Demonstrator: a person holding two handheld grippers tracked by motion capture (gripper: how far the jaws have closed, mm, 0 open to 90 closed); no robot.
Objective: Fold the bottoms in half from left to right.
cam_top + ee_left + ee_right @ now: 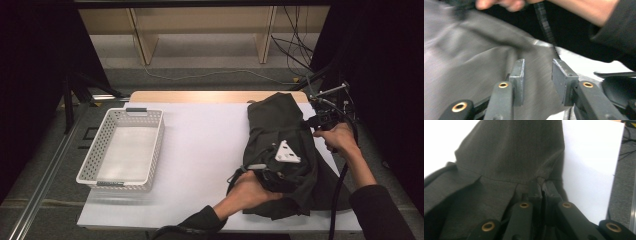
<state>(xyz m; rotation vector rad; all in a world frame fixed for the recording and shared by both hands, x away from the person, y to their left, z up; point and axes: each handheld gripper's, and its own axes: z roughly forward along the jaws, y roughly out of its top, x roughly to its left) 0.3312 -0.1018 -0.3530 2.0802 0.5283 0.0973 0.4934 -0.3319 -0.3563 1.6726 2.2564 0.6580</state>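
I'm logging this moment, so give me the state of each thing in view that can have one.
Dark garment: crumpled on the table's right side, partly folded over.
White basket: upright, empty.
Left claw: open over the cloth.
Right claw: shut on the garment's edge.

White table: white perforated basket on left side, dark garment lying on right side

Left hand-held gripper half buried under dark garment; fabric motion-blurred.
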